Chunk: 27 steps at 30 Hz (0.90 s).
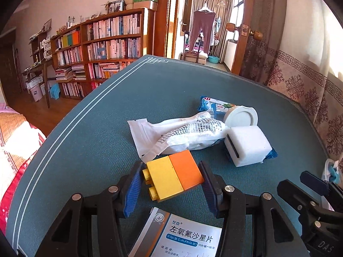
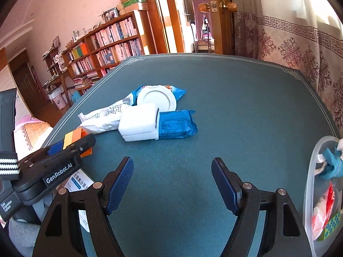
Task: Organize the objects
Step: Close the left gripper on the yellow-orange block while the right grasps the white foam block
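Sunlit and lined with wooden bookshelves [image 1: 103, 42], the room surrounds a teal tabletop [image 1: 96, 132] edged with white lines, and everything below is placed relative to the yellow-and-orange toy brick [image 1: 173, 176].

That brick sits clenched between the blue pads of the left gripper [image 1: 171, 186], lifted slightly off the tabletop with its yellow studs facing the left pad. In the right wrist view the same gripper and brick appear at the left edge, with a striped cuff [image 2: 8, 166] behind them.

Directly beneath the brick, nearest the camera, lies a white medicine box [image 1: 184, 235] printed with blue Chinese characters. Just beyond the brick rests a crumpled white printed pouch [image 1: 171, 135]. Right of the pouch, and beyond-right of the brick, stands a white foam block [image 1: 248, 145] with a dark slot, lying on a blue wrapped packet [image 2: 178, 126]. Behind the foam block, farther from the brick, a round white lid [image 1: 242, 116] rests on a second blue snack packet [image 1: 211, 105].

The right gripper [image 2: 172, 184] hovers well to the right of the brick, its jaws spread apart with only bare tabletop between them, grasping nothing. Farther right of the brick, at the tabletop's edge, a clear plastic bin [image 2: 310, 171] holds a teal cloth [image 2: 331, 165], a red-and-white packet [image 2: 323, 209] and a green patterned piece [image 2: 331, 224].
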{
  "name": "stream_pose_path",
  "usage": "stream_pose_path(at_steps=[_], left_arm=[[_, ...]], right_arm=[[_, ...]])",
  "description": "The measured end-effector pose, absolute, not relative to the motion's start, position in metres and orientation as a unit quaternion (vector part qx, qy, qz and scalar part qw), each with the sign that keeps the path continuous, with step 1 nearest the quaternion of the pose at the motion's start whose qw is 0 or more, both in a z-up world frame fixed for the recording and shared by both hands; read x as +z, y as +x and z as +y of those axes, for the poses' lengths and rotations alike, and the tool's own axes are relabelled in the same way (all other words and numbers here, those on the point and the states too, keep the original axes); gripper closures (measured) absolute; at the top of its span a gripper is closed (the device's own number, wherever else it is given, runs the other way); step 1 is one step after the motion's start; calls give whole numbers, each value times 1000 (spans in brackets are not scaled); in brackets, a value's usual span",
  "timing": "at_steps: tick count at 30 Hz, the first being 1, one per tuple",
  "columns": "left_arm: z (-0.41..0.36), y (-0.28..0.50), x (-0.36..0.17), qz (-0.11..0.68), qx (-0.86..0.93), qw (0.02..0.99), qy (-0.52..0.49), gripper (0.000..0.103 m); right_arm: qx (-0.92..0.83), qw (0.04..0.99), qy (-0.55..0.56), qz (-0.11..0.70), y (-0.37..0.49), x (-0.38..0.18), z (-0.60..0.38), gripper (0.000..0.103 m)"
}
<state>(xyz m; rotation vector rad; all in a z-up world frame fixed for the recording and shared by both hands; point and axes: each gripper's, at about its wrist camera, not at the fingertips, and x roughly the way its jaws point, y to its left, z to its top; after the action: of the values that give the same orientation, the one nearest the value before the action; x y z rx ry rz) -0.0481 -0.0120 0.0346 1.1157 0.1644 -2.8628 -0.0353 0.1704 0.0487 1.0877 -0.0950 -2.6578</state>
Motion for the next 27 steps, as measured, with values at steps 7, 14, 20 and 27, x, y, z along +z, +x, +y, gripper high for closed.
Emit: stream_pose_path(at_steps=[7,14,20,27], left_arm=[[-22,-49,34,65,-931,57,355,48],[-28,-54,25,64,-928,69,361,48],[-36,-62,6,46,-927,85,363,48],[-67,-58,14,95,-929,98,345,48]], right_arm=[[-916,167,364,-6,-61,53,137,27],[-914,171,369,-2,-81,48,122,26],[-911,168,377,-5,-93,40,117,27],[-909,165,384,-8,-104,31,109,27]])
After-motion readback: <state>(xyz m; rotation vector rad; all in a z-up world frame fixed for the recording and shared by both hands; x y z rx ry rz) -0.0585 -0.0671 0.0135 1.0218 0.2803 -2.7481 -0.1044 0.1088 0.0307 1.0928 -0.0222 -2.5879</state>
